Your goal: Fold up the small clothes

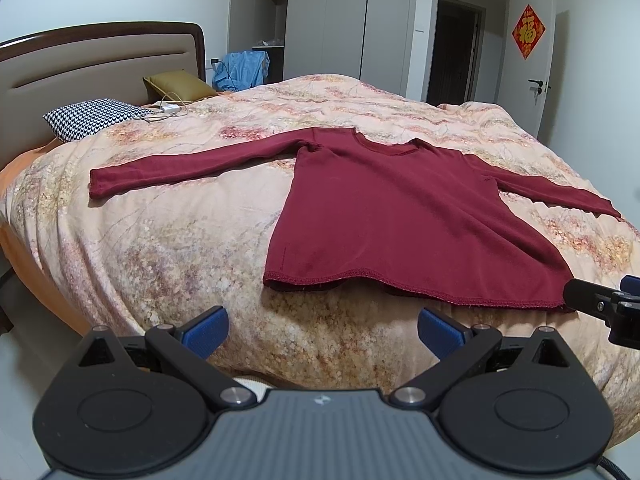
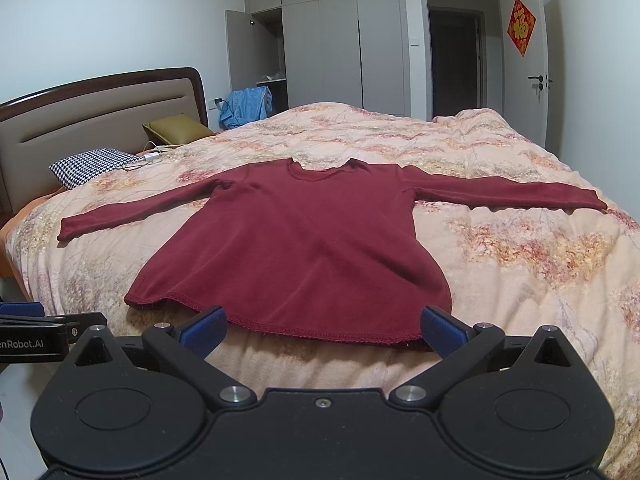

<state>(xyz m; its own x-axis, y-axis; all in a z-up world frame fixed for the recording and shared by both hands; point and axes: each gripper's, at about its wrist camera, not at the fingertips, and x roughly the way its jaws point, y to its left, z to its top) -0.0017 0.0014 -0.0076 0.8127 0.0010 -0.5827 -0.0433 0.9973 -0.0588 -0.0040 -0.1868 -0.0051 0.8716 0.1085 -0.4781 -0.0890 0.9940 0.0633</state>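
With my left gripper (image 1: 322, 334) and right gripper (image 2: 322, 332) both spread wide and empty short of the hem, the maroon shirt (image 2: 296, 248) lies flat on the quilt (image 2: 520, 264) (soft, puffy), so I might pinch bedding too.

Partial lettering "enRobot.AI" was read in white on the black body of the left gripper (image 2: 28, 345), at the left edge of the right wrist view. A red diamond door hanging (image 1: 529, 32), upper right, carried the gold character "福". No other text was legible.
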